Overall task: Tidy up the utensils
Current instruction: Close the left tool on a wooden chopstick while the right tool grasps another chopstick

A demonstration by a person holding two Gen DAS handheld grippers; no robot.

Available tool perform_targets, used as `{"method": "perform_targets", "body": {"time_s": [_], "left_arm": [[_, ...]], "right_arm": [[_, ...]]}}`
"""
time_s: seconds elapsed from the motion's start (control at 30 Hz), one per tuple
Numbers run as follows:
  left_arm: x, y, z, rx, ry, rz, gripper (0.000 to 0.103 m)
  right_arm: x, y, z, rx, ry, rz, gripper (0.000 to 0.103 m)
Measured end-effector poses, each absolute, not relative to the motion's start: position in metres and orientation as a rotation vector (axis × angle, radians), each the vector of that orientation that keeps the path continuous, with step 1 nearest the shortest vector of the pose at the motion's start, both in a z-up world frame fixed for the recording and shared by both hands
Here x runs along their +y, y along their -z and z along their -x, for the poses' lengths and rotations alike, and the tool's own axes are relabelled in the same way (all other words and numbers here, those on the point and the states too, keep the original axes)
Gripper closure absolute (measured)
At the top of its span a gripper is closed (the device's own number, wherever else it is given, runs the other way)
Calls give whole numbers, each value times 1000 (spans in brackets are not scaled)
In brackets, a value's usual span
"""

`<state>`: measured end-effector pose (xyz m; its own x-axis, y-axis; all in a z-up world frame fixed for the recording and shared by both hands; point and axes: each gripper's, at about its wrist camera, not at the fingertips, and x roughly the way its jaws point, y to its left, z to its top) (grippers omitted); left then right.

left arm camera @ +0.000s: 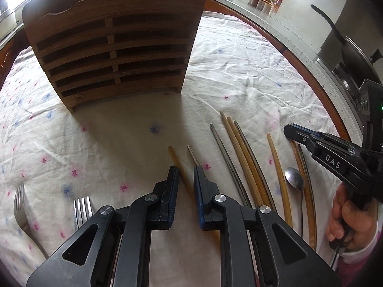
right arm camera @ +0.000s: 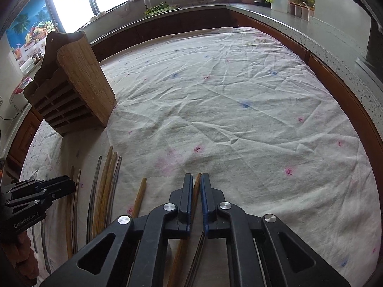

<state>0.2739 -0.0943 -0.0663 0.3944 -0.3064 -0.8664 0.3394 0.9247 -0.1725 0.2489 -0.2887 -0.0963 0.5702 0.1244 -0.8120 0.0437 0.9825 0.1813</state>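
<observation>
A wooden slatted utensil holder (left arm camera: 112,50) stands at the back of the cloth-covered table; it also shows in the right wrist view (right arm camera: 71,91). Several chopsticks (left arm camera: 241,157) lie side by side in front, with a spoon (left arm camera: 294,179) among them and two forks (left arm camera: 82,209) at the left. My left gripper (left arm camera: 186,169) is open just above a light chopstick (left arm camera: 177,161) and a metal one (left arm camera: 192,155). My right gripper (right arm camera: 196,179) has its jaws nearly closed around a brown chopstick (right arm camera: 196,186) lying on the cloth, and shows at the right in the left wrist view (left arm camera: 290,131).
The table is covered by a wrinkled white cloth (right arm camera: 239,110) with small flower prints. A grey counter (right arm camera: 311,31) with jars, a kettle and a pan runs behind and to the right. A sink (right arm camera: 162,7) sits under the window.
</observation>
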Motion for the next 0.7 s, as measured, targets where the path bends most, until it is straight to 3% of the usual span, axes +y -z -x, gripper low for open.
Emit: {"method": "perform_targets", "body": {"time_s": [0.4, 0.7], "left_arm": [[-95, 67, -277, 1109, 401, -20, 92], [-102, 66, -283, 1118, 387, -81, 96]], "right_arm": [[-287, 98, -247, 976, -99, -238, 92], [-288, 99, -248, 964, -102, -249, 97]]}}
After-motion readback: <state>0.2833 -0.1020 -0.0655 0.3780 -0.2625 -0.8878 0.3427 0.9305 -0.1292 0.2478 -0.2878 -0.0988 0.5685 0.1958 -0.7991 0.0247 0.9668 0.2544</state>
